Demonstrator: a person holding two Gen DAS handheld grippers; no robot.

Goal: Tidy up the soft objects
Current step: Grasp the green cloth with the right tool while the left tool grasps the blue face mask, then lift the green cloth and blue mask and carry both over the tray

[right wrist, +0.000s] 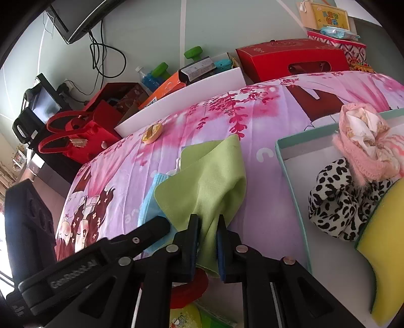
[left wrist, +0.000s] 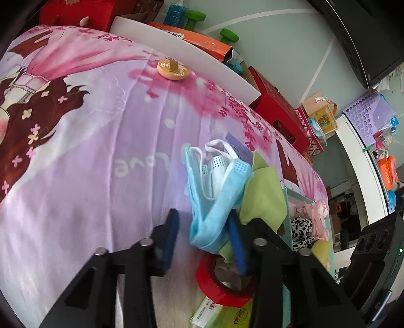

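Green cloth (right wrist: 207, 176) clamped in right gripper (right wrist: 208, 237) jaws, left gripper (left wrist: 204, 234) jaws apart around blue mask (left wrist: 214, 189)

Counts: two hand-held grippers, left (left wrist: 203, 222) and right (right wrist: 208, 227). One green cloth (right wrist: 209, 176), one blue face mask (left wrist: 217, 181), one leopard-print fabric (right wrist: 333, 204), one pink knit item (right wrist: 366, 141), one yellow sponge (right wrist: 383, 252), one teal box (right wrist: 287, 166), one red tape roll (left wrist: 214, 285), two green dumbbells (left wrist: 195, 17).

Left gripper (left wrist: 202, 227) was open, jaws wide around the blue mask (left wrist: 214, 191). Green cloth (left wrist: 265, 199) touched the mask's right side. Red tape roll (left wrist: 222, 280) lay below on the pink blanket (left wrist: 101, 151).
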